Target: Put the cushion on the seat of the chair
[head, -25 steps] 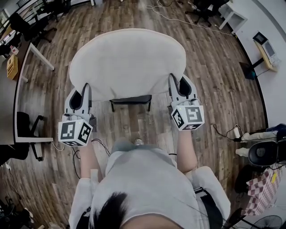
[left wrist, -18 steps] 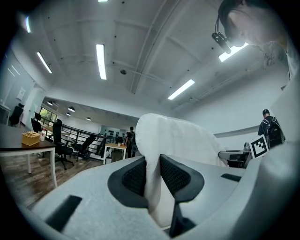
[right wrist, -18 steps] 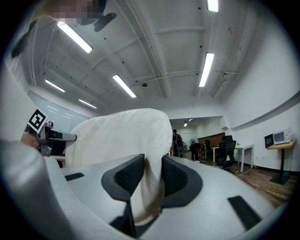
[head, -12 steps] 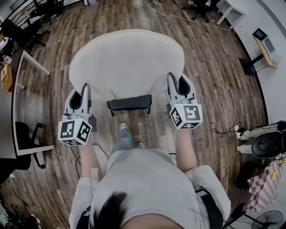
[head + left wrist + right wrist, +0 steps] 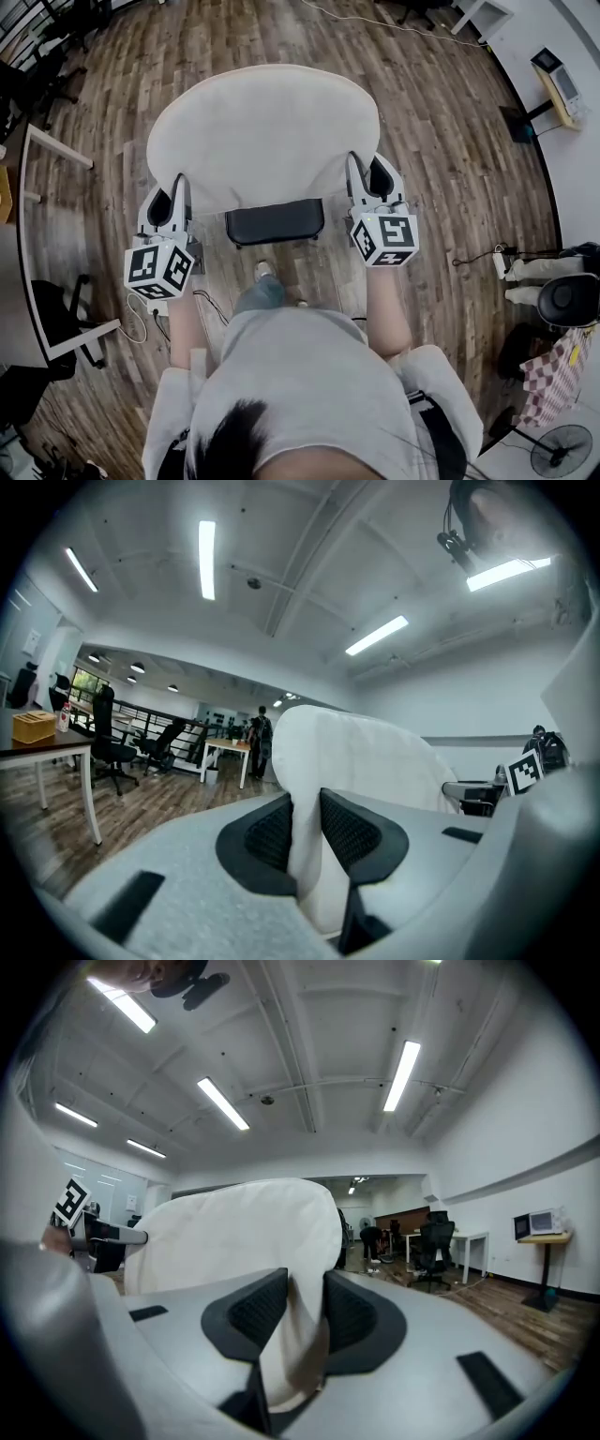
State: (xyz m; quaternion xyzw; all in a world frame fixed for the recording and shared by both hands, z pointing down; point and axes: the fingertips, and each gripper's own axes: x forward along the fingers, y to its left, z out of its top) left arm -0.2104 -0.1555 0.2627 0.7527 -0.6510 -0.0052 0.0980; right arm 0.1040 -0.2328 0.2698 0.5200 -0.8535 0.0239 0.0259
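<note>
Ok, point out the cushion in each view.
Head view: cushion fills the upper centre, just beyond the black chair seat.
Left gripper view: cushion at centre, rising from the bottom.
Right gripper view: cushion centre-left, rising from the bottom.
Shared landmark: the wood floor.

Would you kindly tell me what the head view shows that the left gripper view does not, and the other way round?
Only the head view shows the black chair seat, partly hidden behind the cushion, along with the wearer's shoe and a floor fan. Only the left gripper view shows the ceiling lights and a person standing far off. Both show the cream cushion, the wooden floor and the left gripper, whose fingers are shut on the cushion's edge.
</note>
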